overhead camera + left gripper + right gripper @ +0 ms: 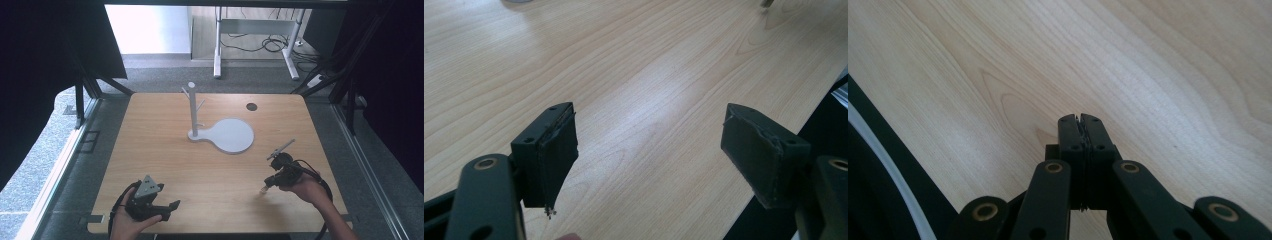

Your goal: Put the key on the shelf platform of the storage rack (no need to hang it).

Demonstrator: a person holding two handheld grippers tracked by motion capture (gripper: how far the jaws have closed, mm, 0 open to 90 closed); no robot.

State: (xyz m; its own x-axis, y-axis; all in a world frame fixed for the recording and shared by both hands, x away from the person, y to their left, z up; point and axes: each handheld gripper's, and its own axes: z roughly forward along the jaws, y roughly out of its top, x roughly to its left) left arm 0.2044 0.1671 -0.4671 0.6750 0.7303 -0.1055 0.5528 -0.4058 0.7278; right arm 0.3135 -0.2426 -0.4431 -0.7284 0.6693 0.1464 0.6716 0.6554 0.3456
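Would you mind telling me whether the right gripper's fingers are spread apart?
No, the right gripper has its two black fingers pressed together, with nothing between them.

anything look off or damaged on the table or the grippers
Only minor wear: the black padding on the left gripper jaws is frayed, with loose threads at the lower edge of one pad. The white stand stands upright on its flat base on the wooden table. The right gripper has its jaws shut on nothing. Nothing is spilled.
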